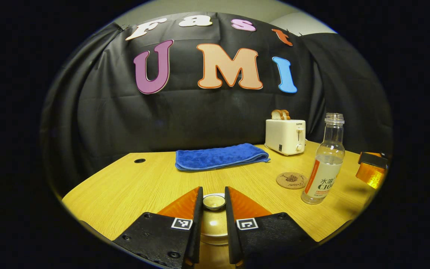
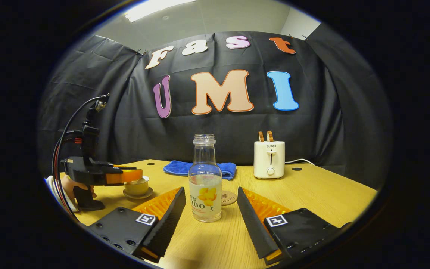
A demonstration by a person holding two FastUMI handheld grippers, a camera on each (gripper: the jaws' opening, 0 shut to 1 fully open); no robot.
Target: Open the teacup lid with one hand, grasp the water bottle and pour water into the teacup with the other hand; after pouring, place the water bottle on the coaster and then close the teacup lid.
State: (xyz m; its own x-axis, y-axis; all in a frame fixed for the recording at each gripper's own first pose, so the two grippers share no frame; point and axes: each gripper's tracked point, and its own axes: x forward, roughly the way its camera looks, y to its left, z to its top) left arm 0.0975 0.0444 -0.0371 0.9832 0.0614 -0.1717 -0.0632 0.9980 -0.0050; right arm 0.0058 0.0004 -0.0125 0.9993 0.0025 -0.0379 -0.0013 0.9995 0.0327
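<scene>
While the left tongs pinch the teacup lid's knob, the right tongs gape wide either side of the water bottle.

We are seeing the teacup mostly hidden between the left gripper fingers; only its lid knob is showing clearly. The water bottle is covering part of the coaster and the blue towel.
</scene>
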